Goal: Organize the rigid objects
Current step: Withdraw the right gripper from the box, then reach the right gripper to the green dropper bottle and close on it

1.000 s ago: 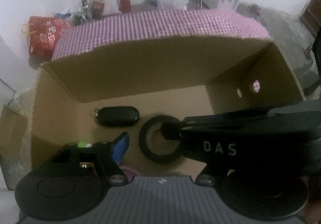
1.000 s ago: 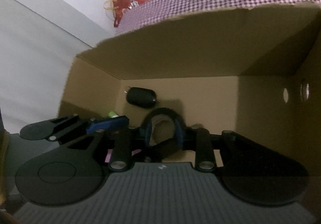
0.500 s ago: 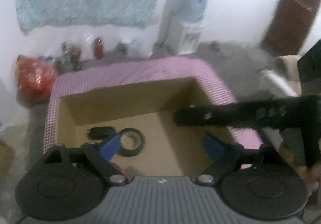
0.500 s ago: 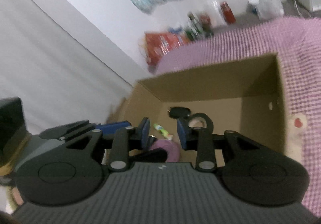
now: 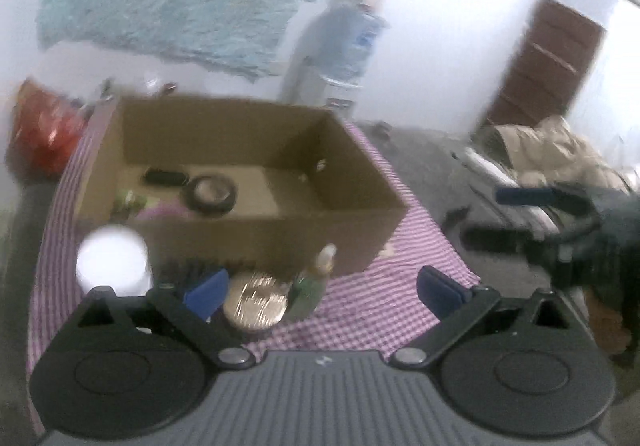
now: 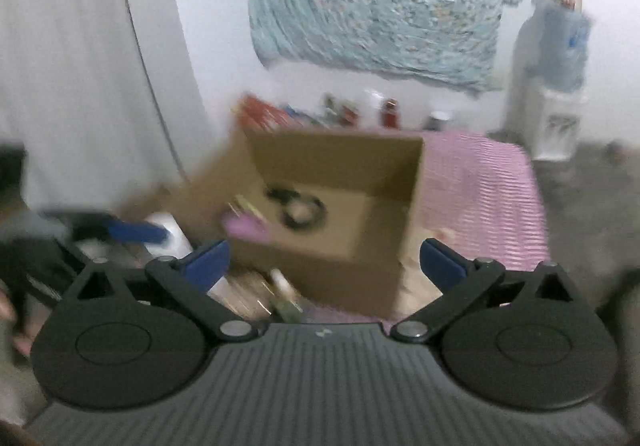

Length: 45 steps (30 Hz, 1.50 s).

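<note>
Blur: both views smeared; small items read as shapes only.
Left gripper [image 5: 322, 292]: jaws opening, blue pads spread wide, nothing between them; black arms, ribbed grey body at the bottom edge.
Right gripper [image 6: 324, 262]: jaws opening, pads wide apart, empty; same black-and-grey build.
Cardboard box [image 5: 360, 214]: ahead of both claws, open top, plain brown walls, small holes in its right wall; stands on the pink checked cloth [image 5: 384, 310].
Black ring [image 5: 212, 192]: on the box floor, ahead and left of the left claw; round, hollow centre, possibly a tape roll.
Dark oval item [image 5: 166, 177]: just beyond the ring, touching or nearly so; cannot tell what it is.
Green and pink items [image 5: 138, 204]: in the box's near left corner, partly hidden by the near wall; unidentifiable.
Gold round lid [image 5: 256, 306]: just ahead of the left claw's left pad, outside the box; shiny, lower edge hidden by the claw arm.
Small bottle [image 5: 316, 278]: upright beside the lid, pale top, greenish body.
White round object [image 5: 112, 262]: left of the left claw, overexposed, no detail.
Background: teal patterned cloth [image 6: 380, 2] on the wall; water dispenser [image 6: 556, 86], soft outline.
</note>
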Each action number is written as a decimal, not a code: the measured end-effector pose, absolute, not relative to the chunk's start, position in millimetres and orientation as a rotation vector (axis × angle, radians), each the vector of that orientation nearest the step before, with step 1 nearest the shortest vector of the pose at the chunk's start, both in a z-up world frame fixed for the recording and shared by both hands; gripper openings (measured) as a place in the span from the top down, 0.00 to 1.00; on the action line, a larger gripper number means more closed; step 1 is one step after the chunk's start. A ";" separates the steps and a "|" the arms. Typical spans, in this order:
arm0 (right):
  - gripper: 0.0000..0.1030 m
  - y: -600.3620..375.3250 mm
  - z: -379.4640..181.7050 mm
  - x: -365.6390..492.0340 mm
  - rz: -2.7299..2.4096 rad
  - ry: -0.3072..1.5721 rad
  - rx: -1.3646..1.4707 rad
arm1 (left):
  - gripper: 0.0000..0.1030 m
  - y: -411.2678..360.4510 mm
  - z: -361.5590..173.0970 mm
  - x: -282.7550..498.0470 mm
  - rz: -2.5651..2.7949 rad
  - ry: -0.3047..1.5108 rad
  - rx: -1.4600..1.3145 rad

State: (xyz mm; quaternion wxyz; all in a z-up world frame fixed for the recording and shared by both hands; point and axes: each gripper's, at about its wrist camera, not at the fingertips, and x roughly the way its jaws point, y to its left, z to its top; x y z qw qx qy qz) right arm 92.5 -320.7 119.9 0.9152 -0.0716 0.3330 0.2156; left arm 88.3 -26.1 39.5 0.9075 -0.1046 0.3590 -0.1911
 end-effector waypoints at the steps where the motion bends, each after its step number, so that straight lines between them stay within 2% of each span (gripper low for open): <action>1: 0.01 -315.3 113.2 88.4 0.429 0.697 -0.201 | 0.02 -23.8 30.9 84.6 -0.375 0.740 -0.245; 5: 0.01 -298.1 90.6 78.2 0.438 0.747 -0.298 | 0.00 -14.9 5.5 83.5 -0.345 0.767 -0.341; 10: 0.01 -294.3 79.8 85.1 0.441 0.790 -0.186 | 0.00 -7.7 -11.7 88.5 -0.370 0.817 -0.411; 17: 0.01 -293.0 79.7 81.0 0.416 0.671 -0.222 | 0.00 1.0 -9.7 70.4 -0.460 0.683 -0.378; 25: 0.01 -308.4 60.8 92.7 0.499 0.646 0.080 | 0.00 -35.0 -8.8 65.1 -0.428 0.593 -0.158; 32: 0.02 -302.8 34.8 114.8 0.507 0.670 0.204 | 0.01 -70.2 -13.6 72.4 -0.417 0.545 0.089; 33: 0.04 -301.0 31.7 119.2 0.512 0.678 0.209 | 0.01 -75.0 -14.9 73.8 -0.405 0.535 0.127; 35: 0.09 -295.2 26.6 127.8 0.519 0.691 0.203 | 0.09 -87.0 -18.4 78.3 -0.395 0.524 0.188; 42: 0.47 -271.2 8.1 151.6 0.557 0.743 0.147 | 0.40 -109.7 -29.8 93.5 -0.403 0.558 0.248; 45: 0.61 -265.7 1.3 157.8 0.569 0.751 0.138 | 0.52 -112.2 -32.6 97.1 -0.403 0.567 0.249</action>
